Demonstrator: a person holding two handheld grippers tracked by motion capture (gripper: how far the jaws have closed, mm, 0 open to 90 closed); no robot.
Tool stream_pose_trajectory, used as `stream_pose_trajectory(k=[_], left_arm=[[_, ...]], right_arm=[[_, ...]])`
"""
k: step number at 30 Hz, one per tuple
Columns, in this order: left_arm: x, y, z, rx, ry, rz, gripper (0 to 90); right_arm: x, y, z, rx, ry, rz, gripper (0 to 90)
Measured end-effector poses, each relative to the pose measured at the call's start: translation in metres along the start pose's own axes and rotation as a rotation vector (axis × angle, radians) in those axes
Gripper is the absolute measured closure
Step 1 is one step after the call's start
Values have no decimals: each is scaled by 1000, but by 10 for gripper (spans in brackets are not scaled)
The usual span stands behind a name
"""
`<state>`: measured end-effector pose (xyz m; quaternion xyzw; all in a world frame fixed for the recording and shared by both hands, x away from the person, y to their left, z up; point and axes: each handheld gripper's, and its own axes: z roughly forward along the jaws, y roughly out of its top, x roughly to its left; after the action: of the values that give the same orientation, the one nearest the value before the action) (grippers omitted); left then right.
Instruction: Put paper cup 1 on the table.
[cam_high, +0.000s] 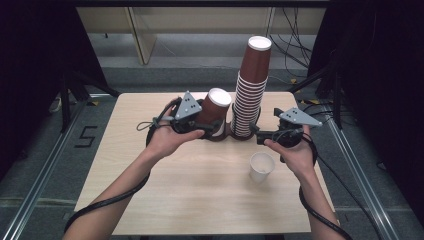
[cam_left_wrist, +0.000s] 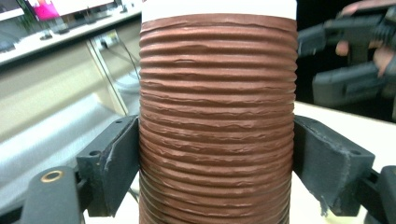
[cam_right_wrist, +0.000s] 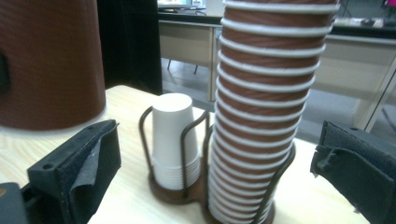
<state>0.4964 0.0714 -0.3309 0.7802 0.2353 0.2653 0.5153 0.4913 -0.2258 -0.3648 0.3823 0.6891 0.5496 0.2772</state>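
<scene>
A lab or office test room: a lone wooden table (cam_high: 200, 200) stands between black curtains (cam_high: 35, 75). Loose cables (cam_high: 295, 50) at one o'clock; desks with monitors (cam_left_wrist: 60, 7) behind

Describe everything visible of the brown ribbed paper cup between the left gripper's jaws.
The brown ribbed paper cup looks like corrugated card, with fine horizontal ridges along its wall and a white end facing up. In the high view it tilts slightly, above the table's far middle, just left of the tall stack of brown paper cups. The left gripper clamps it, a black padded jaw pressing each side. It is inverted, narrow end uppermost. Its lower end is hidden, so whether it touches anything below cannot be told.
</scene>
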Motion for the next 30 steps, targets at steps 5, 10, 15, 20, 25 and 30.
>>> stream_pose_trajectory(k=[5, 10, 15, 20, 25, 30], left_arm=[[-9, -22, 4, 72, 2, -10, 185], [-15, -43, 9, 119, 1, -26, 185], [-14, -61, 8, 159, 11, -31, 185], [-17, -73, 8, 204, 19, -35, 185], [-18, -80, 9, 241, 21, -40, 185], [-22, -81, 11, 258, 15, -24, 184]], right_arm=[[11, -6, 1, -4, 14, 6, 21], [26, -13, 9, 12, 54, -7, 24], [39, -16, 15, 6, 74, 1, 25], [53, -18, 23, 24, 96, 18, 31], [67, -24, 33, 19, 129, 50, 42], [79, -28, 43, 28, 155, 109, 50]])
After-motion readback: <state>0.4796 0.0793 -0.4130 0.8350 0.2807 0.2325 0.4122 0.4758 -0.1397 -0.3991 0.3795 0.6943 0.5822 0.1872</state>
